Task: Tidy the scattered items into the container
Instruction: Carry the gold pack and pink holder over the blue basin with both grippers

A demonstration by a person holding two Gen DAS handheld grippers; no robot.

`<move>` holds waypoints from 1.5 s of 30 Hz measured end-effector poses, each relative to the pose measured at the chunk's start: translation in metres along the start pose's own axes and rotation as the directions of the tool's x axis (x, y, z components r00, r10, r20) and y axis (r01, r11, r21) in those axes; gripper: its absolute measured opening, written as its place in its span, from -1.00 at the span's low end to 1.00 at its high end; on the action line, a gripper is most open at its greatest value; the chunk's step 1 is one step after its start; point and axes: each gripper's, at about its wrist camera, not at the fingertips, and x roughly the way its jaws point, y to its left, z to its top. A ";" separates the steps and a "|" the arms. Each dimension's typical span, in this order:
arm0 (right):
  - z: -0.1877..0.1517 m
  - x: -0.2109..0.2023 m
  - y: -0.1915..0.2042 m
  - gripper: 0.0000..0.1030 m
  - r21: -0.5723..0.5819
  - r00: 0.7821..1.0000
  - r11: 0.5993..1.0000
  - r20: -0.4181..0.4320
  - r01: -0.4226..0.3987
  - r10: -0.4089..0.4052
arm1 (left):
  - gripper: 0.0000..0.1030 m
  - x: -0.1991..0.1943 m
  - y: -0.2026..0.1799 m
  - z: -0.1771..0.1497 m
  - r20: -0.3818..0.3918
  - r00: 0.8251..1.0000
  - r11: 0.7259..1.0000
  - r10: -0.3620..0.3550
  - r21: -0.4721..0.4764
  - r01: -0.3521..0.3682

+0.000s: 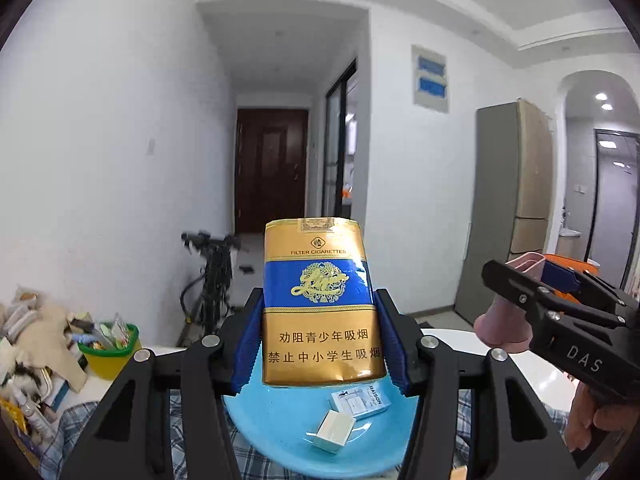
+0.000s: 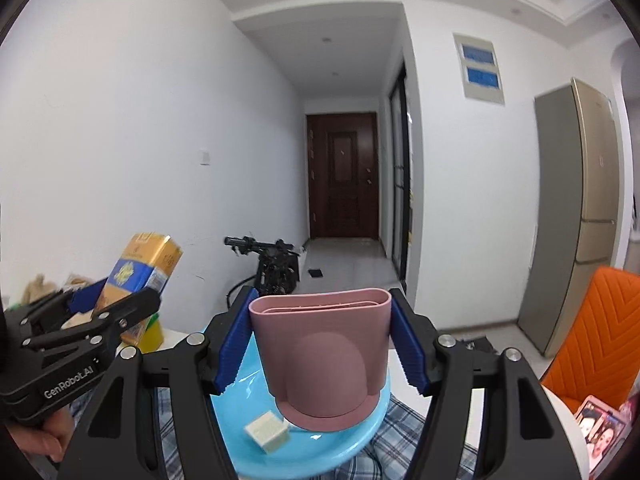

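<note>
Left tongs: closed on a gold-and-blue cigarette pack, held upright at frame centre in the left wrist view, blue pads pressing both of its sides. In the right wrist view the same pack appears at left of frame, tilted.

Right tongs: closed on a pink holder, upright, open top upward, pads against both of its sides at frame centre. In the left wrist view this holder appears at right of frame, clamped in the second tool.

Below both held items, in the lower centre of each view, sits a light blue tray on a plaid cloth over the white counter. Inside the tray lie a small white box and, just beside it, a pale blue-white carton. Both held items are clear of the tray floor.

At lower left of the left wrist view: a green-rimmed yellow tub stuffed with packets, next to a pile of clutter. A hand grips the right tool's handle at lower right.
</note>
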 end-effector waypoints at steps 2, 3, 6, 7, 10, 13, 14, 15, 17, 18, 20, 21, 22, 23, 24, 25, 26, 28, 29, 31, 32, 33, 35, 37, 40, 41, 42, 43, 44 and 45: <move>0.008 0.019 -0.005 0.23 0.004 1.000 1.000 -0.024 0.012 -0.012 | 0.07 0.017 0.005 0.012 -0.025 1.000 1.000 0.008 -0.021 -0.008; 0.012 0.028 -0.007 0.23 0.011 0.999 1.000 -0.037 0.012 -0.011 | 0.07 0.025 0.008 0.017 -0.027 1.000 0.999 0.011 -0.032 -0.011; 0.024 0.053 -0.012 0.23 0.014 0.997 1.000 -0.077 0.008 -0.007 | 0.07 0.055 0.022 0.030 -0.066 0.998 0.994 0.004 -0.112 -0.011; 0.028 0.061 -0.012 0.23 0.002 0.996 1.000 -0.086 0.022 -0.022 | 0.07 0.066 0.027 0.035 -0.079 0.997 0.991 0.002 -0.132 -0.012; 0.033 0.079 -0.015 0.23 0.012 0.990 0.999 -0.136 0.035 -0.033 | 0.07 0.092 0.032 0.048 -0.106 0.992 0.996 0.063 -0.052 -0.069; 0.040 0.087 -0.022 0.23 0.064 0.984 0.997 -0.175 0.034 -0.022 | 0.07 0.104 0.038 0.052 -0.143 0.987 0.996 0.076 -0.043 -0.083; 0.043 0.088 -0.023 0.23 0.077 0.984 0.997 -0.179 0.026 -0.012 | 0.07 0.104 0.041 0.052 -0.139 0.989 0.995 0.049 -0.074 -0.060; 0.045 0.089 -0.023 0.23 0.080 0.984 0.997 -0.179 0.019 -0.004 | 0.07 0.105 0.042 0.052 -0.139 0.989 0.995 0.044 -0.080 -0.055; 0.049 0.090 -0.022 0.23 0.070 0.982 0.997 -0.187 0.023 -0.009 | 0.07 0.107 0.037 0.054 -0.148 0.987 0.997 0.057 -0.042 -0.064; 0.053 0.092 -0.022 0.23 0.066 0.982 0.998 -0.188 0.025 -0.012 | 0.07 0.106 0.034 0.055 -0.148 0.987 0.998 0.058 -0.021 -0.062; 0.058 0.090 -0.023 0.23 0.076 0.984 0.997 -0.179 0.019 -0.006 | 0.07 0.104 0.028 0.061 -0.138 0.989 0.998 0.059 0.008 -0.059; 0.060 0.089 -0.023 0.23 0.083 0.984 0.996 -0.176 0.013 0.002 | 0.07 0.101 0.027 0.061 -0.133 0.990 0.998 0.056 0.008 -0.056; 0.062 0.088 -0.023 0.23 0.089 0.985 0.996 -0.173 0.009 0.006 | 0.07 0.100 0.027 0.065 -0.130 0.990 0.999 0.051 0.004 -0.051; 0.065 0.088 -0.022 0.23 0.085 0.985 0.996 -0.173 0.011 0.004 | 0.07 0.100 0.027 0.070 -0.129 0.990 0.999 0.048 0.000 -0.048; 0.069 0.088 -0.021 0.23 0.075 0.985 0.997 -0.173 0.013 0.000 | 0.07 0.097 0.025 0.072 -0.127 0.991 0.999 0.048 0.001 -0.048; 0.073 0.088 -0.020 0.23 0.067 0.985 0.998 -0.172 0.014 -0.002 | 0.07 0.096 0.024 0.076 -0.123 0.991 0.999 0.044 0.000 -0.045; 0.077 0.089 -0.019 0.23 0.061 0.985 0.998 -0.173 0.015 -0.004 | 0.07 0.094 0.020 0.079 -0.124 0.992 0.999 0.035 0.001 -0.035; 0.088 0.088 -0.019 0.23 0.058 0.984 0.998 -0.177 0.020 -0.009 | 0.07 0.096 0.015 0.083 -0.138 0.989 0.999 0.047 0.021 -0.044; 0.092 0.091 -0.018 0.23 0.061 0.982 0.998 -0.187 0.019 -0.007 | 0.07 0.097 0.012 0.084 -0.150 0.987 0.998 0.062 0.032 -0.058; 0.098 0.097 -0.018 0.23 0.056 0.972 0.998 -0.234 0.017 -0.003 | 0.07 0.102 0.011 0.084 -0.184 0.981 0.998 0.065 0.034 -0.060; 0.099 0.098 -0.016 0.23 0.045 0.968 0.999 -0.251 0.020 -0.008 | 0.07 0.104 0.009 0.085 -0.199 0.978 0.998 0.064 0.031 -0.059; 0.100 0.100 -0.016 0.23 0.032 0.964 0.999 -0.266 0.026 -0.017 | 0.07 0.108 0.008 0.085 -0.219 0.974 0.998 0.064 0.034 -0.058; 0.100 0.106 -0.016 0.23 0.011 0.955 0.999 -0.295 0.044 -0.039 | 0.08 0.118 0.003 0.085 -0.278 0.957 0.995 0.084 0.067 -0.068; 0.098 0.115 -0.019 0.23 0.015 0.937 0.999 -0.346 0.046 -0.038 | 0.08 0.134 0.000 0.081 -0.363 0.924 0.991 0.122 0.098 -0.092; 0.091 0.135 -0.027 0.22 0.039 0.881 0.998 -0.472 0.051 -0.027 | 0.08 0.155 0.002 0.075 -0.486 0.866 0.993 0.118 0.076 -0.093; 0.086 0.144 -0.031 0.22 0.056 0.841 0.997 -0.540 0.057 -0.018 | 0.08 0.160 0.003 0.073 -0.524 0.846 0.995 0.097 0.059 -0.078; 0.079 0.153 -0.037 0.22 0.088 0.787 0.994 -0.617 0.063 0.005 | 0.08 0.164 0.005 0.072 -0.549 0.831 0.996 0.087 0.047 -0.073; 0.071 0.160 -0.045 0.21 0.136 0.726 0.988 -0.686 0.078 0.037 | 0.08 0.168 0.007 0.071 -0.574 0.814 0.996 0.087 0.034 -0.082; 0.064 0.164 -0.050 0.21 0.179 0.684 0.981 -0.725 0.073 0.081 | 0.07 0.172 0.010 0.071 -0.607 0.789 0.994 0.095 0.020 -0.104; 0.064 0.164 -0.053 0.20 0.200 0.678 0.978 -0.726 0.053 0.112 | 0.07 0.176 0.015 0.071 -0.644 0.757 0.990 0.110 0.001 -0.143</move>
